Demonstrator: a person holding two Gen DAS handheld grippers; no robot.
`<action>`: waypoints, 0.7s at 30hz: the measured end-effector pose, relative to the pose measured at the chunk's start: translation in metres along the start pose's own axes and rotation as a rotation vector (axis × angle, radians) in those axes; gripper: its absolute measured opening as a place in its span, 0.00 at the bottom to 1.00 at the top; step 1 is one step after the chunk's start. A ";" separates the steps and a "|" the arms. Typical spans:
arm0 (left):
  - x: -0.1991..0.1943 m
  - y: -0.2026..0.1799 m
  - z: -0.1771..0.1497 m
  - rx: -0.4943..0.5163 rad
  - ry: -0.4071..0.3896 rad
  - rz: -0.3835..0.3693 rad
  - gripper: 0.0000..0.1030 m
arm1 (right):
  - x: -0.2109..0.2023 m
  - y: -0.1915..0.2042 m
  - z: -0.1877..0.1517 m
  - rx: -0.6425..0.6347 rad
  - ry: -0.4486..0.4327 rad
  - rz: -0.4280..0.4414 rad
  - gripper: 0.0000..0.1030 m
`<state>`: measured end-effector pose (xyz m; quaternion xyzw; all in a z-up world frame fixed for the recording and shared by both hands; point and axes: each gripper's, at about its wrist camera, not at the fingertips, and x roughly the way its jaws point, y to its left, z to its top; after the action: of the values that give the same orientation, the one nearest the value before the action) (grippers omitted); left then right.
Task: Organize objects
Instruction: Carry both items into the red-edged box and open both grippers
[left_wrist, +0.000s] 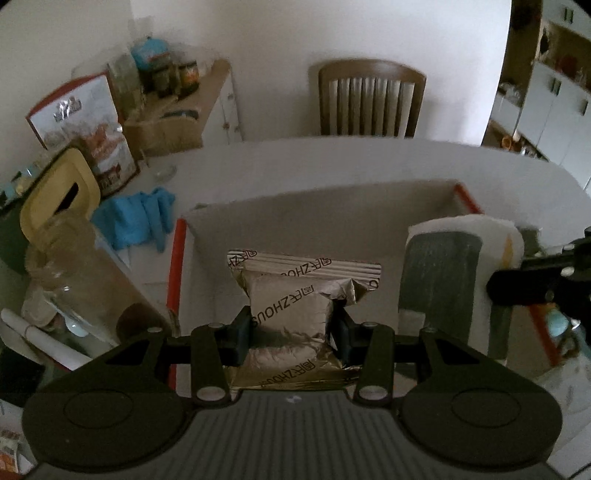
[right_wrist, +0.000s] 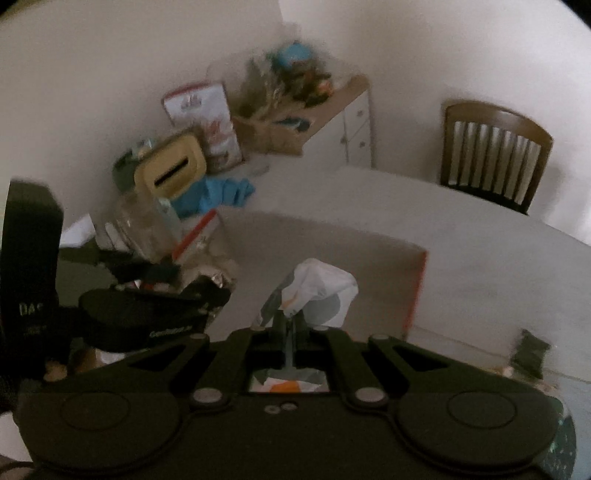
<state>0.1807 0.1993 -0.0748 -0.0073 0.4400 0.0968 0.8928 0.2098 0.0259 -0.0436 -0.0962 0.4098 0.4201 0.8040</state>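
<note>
My left gripper (left_wrist: 291, 323) is shut on a gold foil packet (left_wrist: 291, 314) printed with "ZHOUS", held over the inside of an open white cardboard box with red edges (left_wrist: 332, 218). My right gripper (right_wrist: 290, 325) is shut on a thin white packet with grey and orange print (right_wrist: 314, 291), held over the same box (right_wrist: 332, 251). That white packet also shows in the left wrist view (left_wrist: 454, 273), at the box's right side, with the right gripper's black body (left_wrist: 546, 284) beside it. The left gripper's black body shows in the right wrist view (right_wrist: 147, 314) at the left.
The box sits on a white table (left_wrist: 332, 162). To the left are a clear jar with a beige lid (left_wrist: 55, 206), a blue cloth (left_wrist: 136, 218) and a red-and-white carton (left_wrist: 85, 125). A wooden chair (left_wrist: 371, 99) stands behind the table; a cluttered cabinet (left_wrist: 192, 110) stands at the back left.
</note>
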 end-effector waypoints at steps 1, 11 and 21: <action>0.007 0.000 0.000 0.008 0.013 0.005 0.43 | 0.008 0.002 0.000 -0.005 0.015 -0.003 0.01; 0.057 -0.003 0.000 0.049 0.158 0.014 0.43 | 0.068 0.005 -0.008 -0.021 0.153 -0.027 0.01; 0.081 -0.003 -0.005 0.044 0.279 0.009 0.43 | 0.091 0.002 -0.013 -0.007 0.216 -0.051 0.02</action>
<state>0.2254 0.2088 -0.1418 0.0010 0.5618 0.0891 0.8224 0.2294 0.0747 -0.1196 -0.1543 0.4899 0.3881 0.7653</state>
